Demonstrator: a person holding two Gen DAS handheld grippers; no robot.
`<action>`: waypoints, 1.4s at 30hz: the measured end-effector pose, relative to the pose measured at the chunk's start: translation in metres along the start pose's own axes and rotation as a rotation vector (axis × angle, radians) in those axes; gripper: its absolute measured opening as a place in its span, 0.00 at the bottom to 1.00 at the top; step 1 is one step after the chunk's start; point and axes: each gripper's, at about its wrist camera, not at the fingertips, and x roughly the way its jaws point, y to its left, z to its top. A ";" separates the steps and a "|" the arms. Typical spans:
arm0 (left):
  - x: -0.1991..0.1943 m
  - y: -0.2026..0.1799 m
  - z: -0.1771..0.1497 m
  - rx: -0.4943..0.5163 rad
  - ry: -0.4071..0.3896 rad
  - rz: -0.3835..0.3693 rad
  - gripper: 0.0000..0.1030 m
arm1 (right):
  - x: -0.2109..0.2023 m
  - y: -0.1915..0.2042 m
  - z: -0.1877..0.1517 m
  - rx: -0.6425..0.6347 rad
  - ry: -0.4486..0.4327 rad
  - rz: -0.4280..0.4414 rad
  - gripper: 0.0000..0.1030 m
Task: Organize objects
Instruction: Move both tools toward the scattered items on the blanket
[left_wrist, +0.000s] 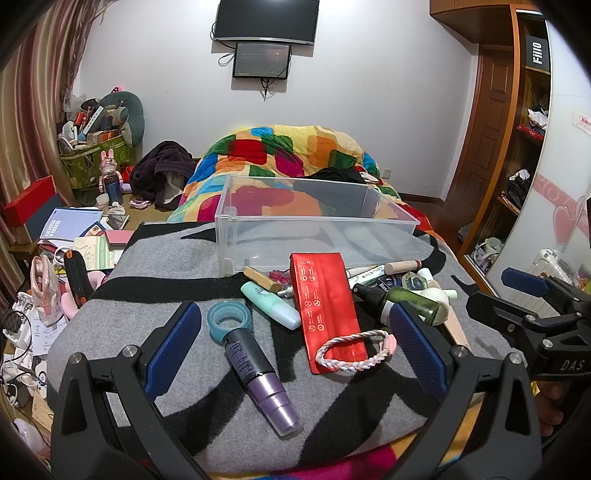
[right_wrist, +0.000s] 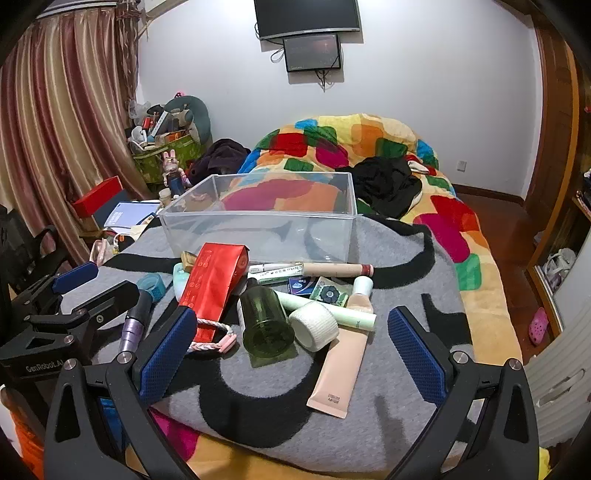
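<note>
Through the left wrist camera, the left gripper (left_wrist: 295, 332) stood released, its ribbed blue pads (left_wrist: 173, 343) spread wide above a fuzzy grey-and-black blanket (left_wrist: 207, 417). Between the pads lay a black tube with a glossy purple stepped cap (left_wrist: 258, 376), its far end touching a translucent teal tape roll (left_wrist: 229, 319). A shiny red foil pouch (left_wrist: 325, 310) lay flat beside it, and a braided pink-and-white cord loop (left_wrist: 354, 350) rested across the pouch's near end. A mint-green tube (left_wrist: 271, 304) lay between the tape roll and the pouch. Beyond the clutter stood a clear, rigid plastic bin (left_wrist: 314, 221), rectangular, on the same blanket. The right gripper (left_wrist: 532, 295) showed at the right edge, apart from the objects.

Through the right wrist camera, the right gripper (right_wrist: 291, 343) was likewise released, pads wide, holding nothing. Between them sat a dark green translucent bottle (right_wrist: 266, 317) lying with its base toward the lens, touching a white gauze roll (right_wrist: 314, 325). A soft peach squeeze tube (right_wrist: 340, 365) reached nearest the gripper, and a pale green tube (right_wrist: 332, 310) lay behind the roll. The pouch (right_wrist: 212, 288) sat left of the bottle; the bin (right_wrist: 258, 225) stood behind. This view alone showed the peach tube's full length and printed end, a long beige stick with a dark red end (right_wrist: 332, 269), and the left gripper (right_wrist: 92, 288) from the side, over the purple cap (right_wrist: 131, 332).
</note>
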 end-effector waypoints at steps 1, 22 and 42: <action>0.000 0.000 0.000 0.000 0.000 0.000 1.00 | 0.000 0.000 0.000 0.002 0.001 0.001 1.00; 0.000 0.000 0.000 -0.004 -0.001 0.008 1.00 | -0.001 0.004 0.000 -0.007 -0.002 0.008 1.00; 0.005 0.005 -0.006 -0.017 0.040 -0.011 0.78 | 0.006 -0.008 -0.008 0.005 0.041 0.039 0.86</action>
